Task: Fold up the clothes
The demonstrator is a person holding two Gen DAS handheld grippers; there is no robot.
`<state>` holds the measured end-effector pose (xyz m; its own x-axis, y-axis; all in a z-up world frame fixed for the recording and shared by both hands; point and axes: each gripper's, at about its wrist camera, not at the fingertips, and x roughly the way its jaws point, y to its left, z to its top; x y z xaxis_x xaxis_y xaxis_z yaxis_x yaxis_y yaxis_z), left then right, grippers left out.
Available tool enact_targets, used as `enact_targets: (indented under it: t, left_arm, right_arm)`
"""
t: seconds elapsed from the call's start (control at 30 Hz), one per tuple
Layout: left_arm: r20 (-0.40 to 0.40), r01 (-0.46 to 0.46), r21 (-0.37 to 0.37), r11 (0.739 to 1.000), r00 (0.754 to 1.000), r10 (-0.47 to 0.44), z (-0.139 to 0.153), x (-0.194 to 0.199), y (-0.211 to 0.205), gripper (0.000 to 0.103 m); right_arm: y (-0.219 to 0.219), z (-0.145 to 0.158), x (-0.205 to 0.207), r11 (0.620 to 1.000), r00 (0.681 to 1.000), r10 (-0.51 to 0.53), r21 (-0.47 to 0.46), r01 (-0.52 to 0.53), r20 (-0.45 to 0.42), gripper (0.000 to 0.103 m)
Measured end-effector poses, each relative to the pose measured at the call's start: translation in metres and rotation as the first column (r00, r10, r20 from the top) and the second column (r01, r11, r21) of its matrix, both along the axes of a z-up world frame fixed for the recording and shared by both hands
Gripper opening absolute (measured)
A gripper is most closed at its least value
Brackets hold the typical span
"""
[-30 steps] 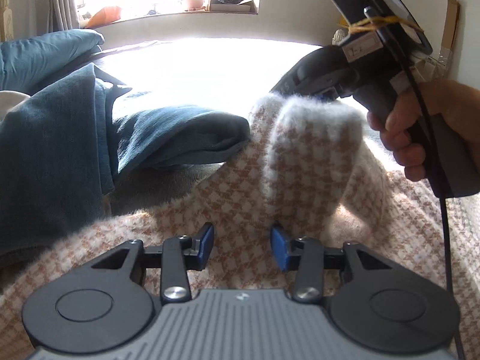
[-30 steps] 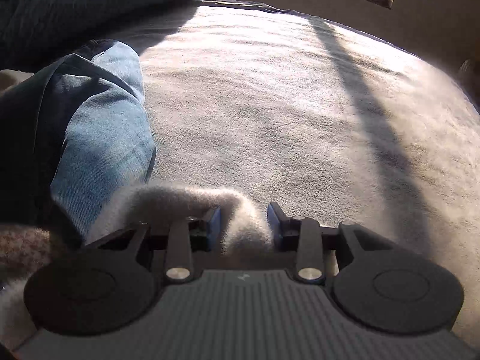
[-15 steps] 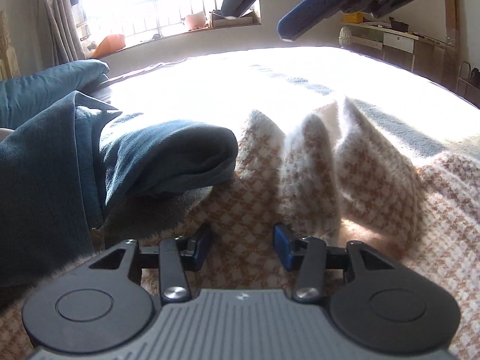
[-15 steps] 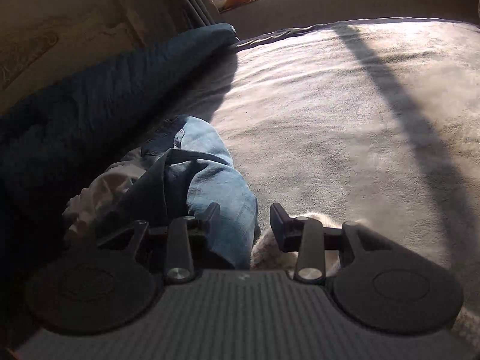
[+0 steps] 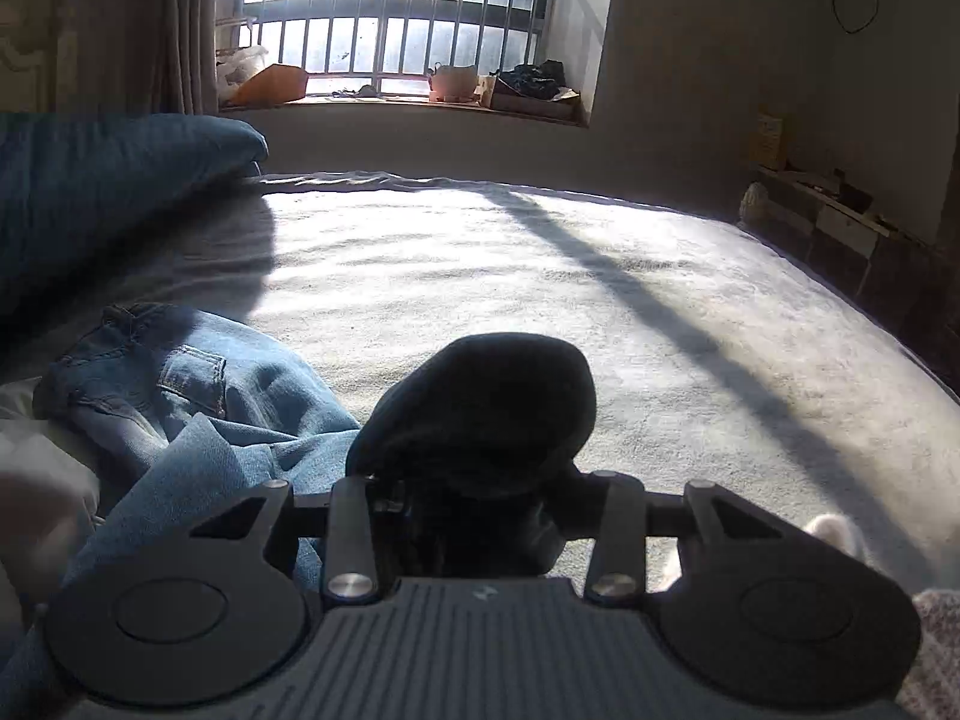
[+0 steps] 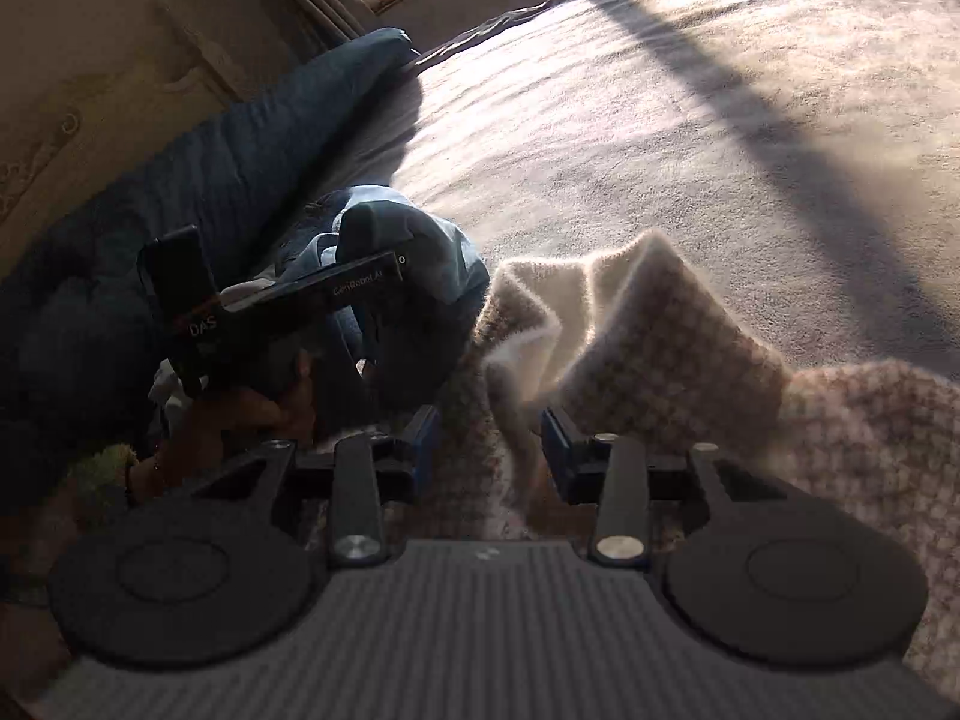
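Barred window (image 5: 390,18) at the far wall, sill cluttered with an orange bag (image 5: 270,83) and a basket (image 5: 453,83); curtain to its left. Grey bedspread (image 5: 600,300) wide and sunlit, crossed by one long diagonal shadow. Dark blue pillow (image 5: 108,180) along the left edge of the bed, blue jeans (image 5: 198,384) crumpled just in front of it, back pocket showing. Low shelf at the right wall, contents too dim to name. Right in front of the left gripper (image 5: 489,516), a dark rounded fold of cloth (image 5: 492,408) filling the gap between the jaws and blocking the fingertips; seemingly clamped on it, though contact itself lost in shadow, so cannot tell. From the right wrist view, the same left gripper (image 6: 384,324) low over the jeans (image 6: 444,252), held by a hand (image 6: 240,414) half in darkness. Checked beige-and-white fuzzy sweater (image 6: 660,324) lying on the near part of the bed, just right of the jeans, one end bunched up into two raised folds with the pale fluffy inside turned out. Right gripper (image 6: 489,450) wide open, blue pads apart, hovering over the sweater with a ridge of fabric rising between the fingers but nothing pinched. Only a sliver of the sweater (image 5: 936,648) at the lower right corner of the left view. Green fuzzy thing at the lower left of the right view, too dark to identify.
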<state>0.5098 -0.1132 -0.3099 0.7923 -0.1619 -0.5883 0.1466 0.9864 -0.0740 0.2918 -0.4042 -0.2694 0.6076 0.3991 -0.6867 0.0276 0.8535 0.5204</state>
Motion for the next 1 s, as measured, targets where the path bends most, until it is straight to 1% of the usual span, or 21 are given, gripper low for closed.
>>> enact_targets:
  t: [0.03,0.1,0.13,0.17,0.23,0.3,0.37,0.43,0.47,0.5,0.57,0.6,0.63,0.7,0.73,0.8,0.83,0.87,0.9,0.97,1.0]
  left_arm:
    - [-0.022,-0.073,0.037,0.997,0.997,0.074,-0.001,0.015,0.007,0.035]
    - [-0.090,-0.208,0.099,0.973,0.972,0.217,-0.010,0.044,0.024,0.035]
    - [-0.114,-0.252,0.135,0.958,0.957,0.268,-0.015,0.051,0.029,0.035]
    - [-0.119,-0.272,0.171,0.947,0.948,0.294,-0.018,0.052,0.030,0.036]
    - [-0.094,-0.240,0.207,0.948,0.960,0.263,-0.012,0.041,0.019,0.037]
    - [-0.083,-0.151,0.235,0.960,0.981,0.175,-0.002,0.022,0.001,0.040]
    - [-0.071,-0.051,0.271,0.961,0.995,0.073,0.007,-0.001,-0.015,0.045]
    - [-0.074,0.039,0.299,0.954,0.997,-0.018,0.012,-0.024,-0.029,0.047]
    - [-0.081,0.082,0.300,0.950,0.995,-0.060,0.014,-0.036,-0.034,0.047]
    - [-0.086,0.115,0.299,0.947,0.992,-0.093,0.016,-0.046,-0.036,0.048]
    - [-0.087,0.160,0.300,0.941,0.986,-0.140,0.020,-0.066,-0.039,0.048]
    - [-0.083,0.177,0.296,0.939,0.984,-0.159,0.022,-0.073,-0.038,0.048]
    - [-0.078,0.195,0.293,0.936,0.981,-0.180,0.023,-0.080,-0.038,0.048]
    - [-0.056,0.220,0.315,0.923,0.975,-0.214,0.024,-0.096,-0.042,0.048]
    - [-0.053,0.227,0.328,0.917,0.973,-0.223,0.022,-0.100,-0.045,0.048]
    - [-0.067,0.229,0.338,0.913,0.973,-0.219,0.016,-0.100,-0.049,0.048]
    - [-0.072,0.222,0.340,0.914,0.975,-0.210,0.015,-0.099,-0.049,0.048]
    - [-0.072,0.210,0.339,0.917,0.978,-0.198,0.013,-0.097,-0.048,0.048]
    - [-0.073,0.203,0.337,0.919,0.979,-0.189,0.012,-0.096,-0.047,0.048]
    - [-0.073,0.193,0.330,0.924,0.981,-0.179,0.012,-0.095,-0.044,0.048]
    - [-0.073,0.188,0.327,0.926,0.982,-0.174,0.012,-0.095,-0.042,0.048]
  right_arm:
    - [-0.005,-0.006,-0.007,1.000,1.000,-0.017,0.007,0.017,-0.022,0.037]
    - [-0.014,-0.018,-0.020,0.998,0.996,-0.055,0.027,0.056,-0.067,0.037]
    - [-0.017,-0.022,-0.024,0.997,0.994,-0.069,0.033,0.072,-0.079,0.037]
    - [-0.019,-0.026,-0.028,0.996,0.993,-0.080,0.036,0.084,-0.087,0.037]
    - [-0.021,-0.033,-0.031,0.995,0.991,-0.091,0.028,0.094,-0.094,0.037]
    - [-0.018,-0.036,-0.030,0.996,0.993,-0.092,-0.008,0.092,-0.075,0.037]
    - [-0.010,-0.033,-0.026,0.991,0.997,-0.076,-0.108,0.073,-0.024,0.037]
    - [0.000,-0.030,-0.021,0.972,0.999,-0.041,-0.231,0.048,0.032,0.038]
    - [0.009,-0.028,-0.020,0.950,0.998,0.000,-0.311,0.020,0.066,0.038]
    - [0.020,-0.027,-0.019,0.917,0.994,0.055,-0.399,-0.012,0.096,0.038]
    - [0.047,-0.031,-0.017,0.821,0.973,0.183,-0.566,-0.075,0.137,0.042]
    - [0.061,-0.035,-0.015,0.765,0.957,0.252,-0.636,-0.105,0.145,0.048]
    - [0.071,-0.042,-0.011,0.719,0.946,0.293,-0.684,-0.122,0.140,0.050]
    - [0.087,-0.058,-0.001,0.638,0.933,0.340,-0.758,-0.137,0.118,0.049]
    - [0.089,-0.068,0.008,0.632,0.936,0.335,-0.762,-0.141,0.105,0.048]
    - [0.085,-0.088,0.034,0.673,0.956,0.285,-0.726,-0.144,0.075,0.045]
    - [0.078,-0.095,0.045,0.721,0.967,0.245,-0.680,-0.133,0.071,0.045]
    - [0.068,-0.099,0.056,0.782,0.978,0.194,-0.613,-0.111,0.071,0.046]
    - [0.058,-0.099,0.063,0.830,0.984,0.157,-0.551,-0.088,0.078,0.047]
    - [0.038,-0.085,0.060,0.906,0.989,0.107,-0.420,-0.054,0.104,0.047]
    - [0.028,-0.077,0.058,0.936,0.990,0.082,-0.349,-0.037,0.114,0.047]
